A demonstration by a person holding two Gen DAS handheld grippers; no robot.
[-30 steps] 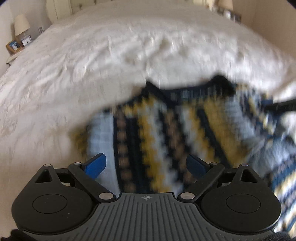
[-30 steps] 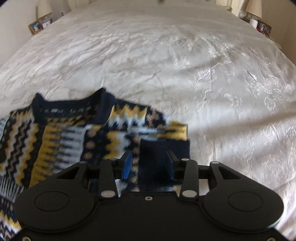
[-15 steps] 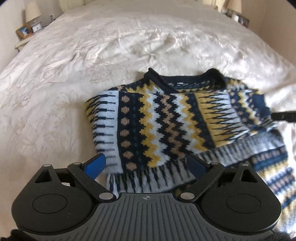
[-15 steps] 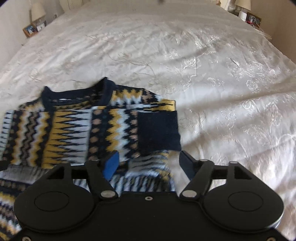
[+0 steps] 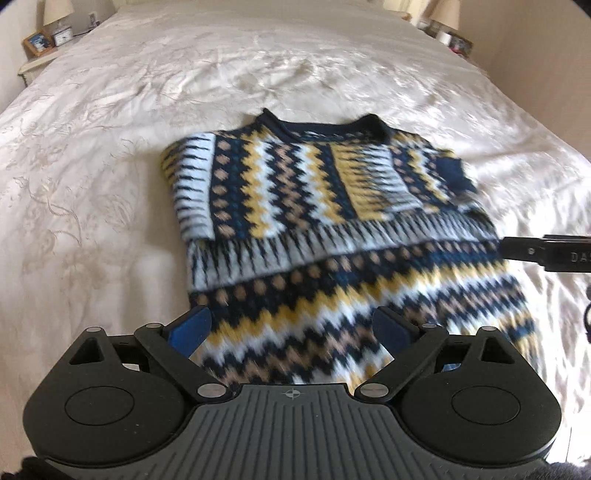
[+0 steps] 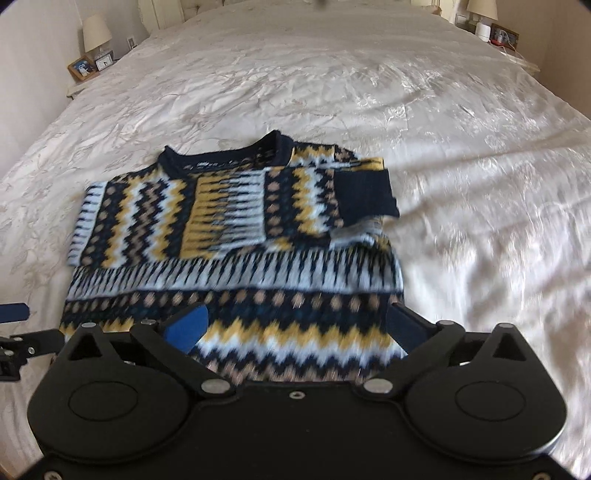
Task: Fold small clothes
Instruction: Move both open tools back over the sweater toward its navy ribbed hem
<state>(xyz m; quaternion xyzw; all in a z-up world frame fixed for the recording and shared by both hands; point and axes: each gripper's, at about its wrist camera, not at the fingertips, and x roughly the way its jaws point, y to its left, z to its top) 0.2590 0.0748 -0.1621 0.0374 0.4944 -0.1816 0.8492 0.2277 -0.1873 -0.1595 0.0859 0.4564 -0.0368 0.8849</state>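
A small knitted sweater (image 5: 332, 236) (image 6: 236, 236) in navy, yellow, white and tan zigzag bands lies flat on the white bedspread, neck away from me. Both sleeves are folded across its chest, the navy cuff (image 6: 364, 195) at its right side. My left gripper (image 5: 293, 326) hangs open above the sweater's lower left part, nothing between its blue pads. My right gripper (image 6: 295, 325) is above the lower right part, its jaws opening wide, with nothing held between them. Each gripper's fingertip shows at the edge of the other's view.
The white embroidered bedspread (image 6: 461, 147) stretches far around the sweater. A bedside table with a lamp and a framed photo (image 6: 83, 68) stands at the far left. Another table with a lamp (image 6: 480, 11) is at the far right.
Both grippers have pulled back toward me and risen, so more of the sweater shows. The right gripper let go of the navy cuff and spread wide; the left stayed open.
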